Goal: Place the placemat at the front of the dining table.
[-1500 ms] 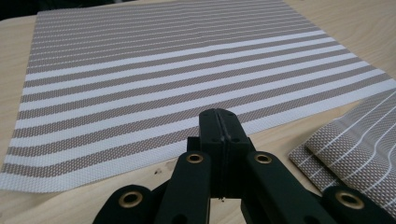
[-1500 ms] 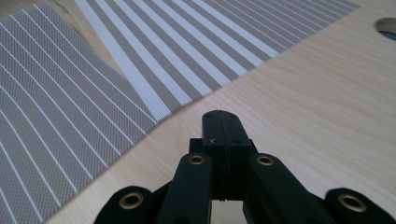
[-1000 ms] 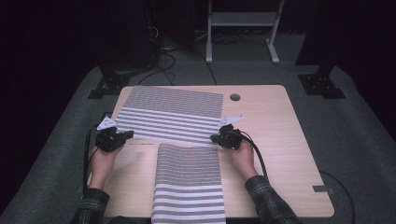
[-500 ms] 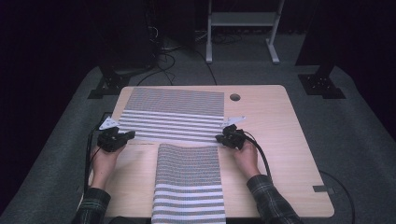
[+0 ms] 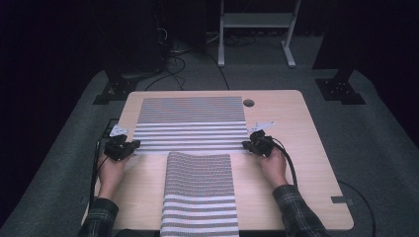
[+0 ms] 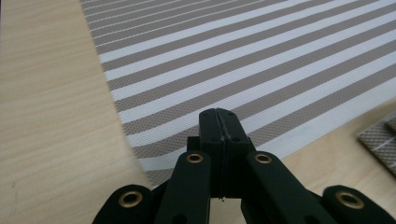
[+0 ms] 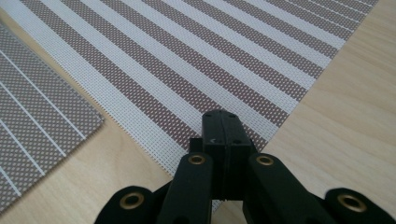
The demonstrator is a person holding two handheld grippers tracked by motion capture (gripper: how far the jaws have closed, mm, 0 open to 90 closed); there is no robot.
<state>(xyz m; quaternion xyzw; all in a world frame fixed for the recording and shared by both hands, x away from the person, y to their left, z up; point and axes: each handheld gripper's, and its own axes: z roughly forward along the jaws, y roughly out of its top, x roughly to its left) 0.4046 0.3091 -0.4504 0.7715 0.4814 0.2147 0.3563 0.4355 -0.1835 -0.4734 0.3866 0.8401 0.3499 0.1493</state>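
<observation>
Table evenly lit against dark surroundings; gripper views sharp, glare-free.

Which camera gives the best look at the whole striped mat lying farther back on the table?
The high view: it shows the far striped mat whole, flat on the table, all four edges visible. The left gripper view shows one near corner of it, the right gripper view its other near corner, with the weave close up.

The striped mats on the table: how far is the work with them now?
Looks done: the near mat lies flat, overhanging the table edge. In hand: the left gripper and right gripper, both shut, sit at the near corners of the far mat; whether they pinch it is unclear. Probably left: moving or folding that mat.
</observation>
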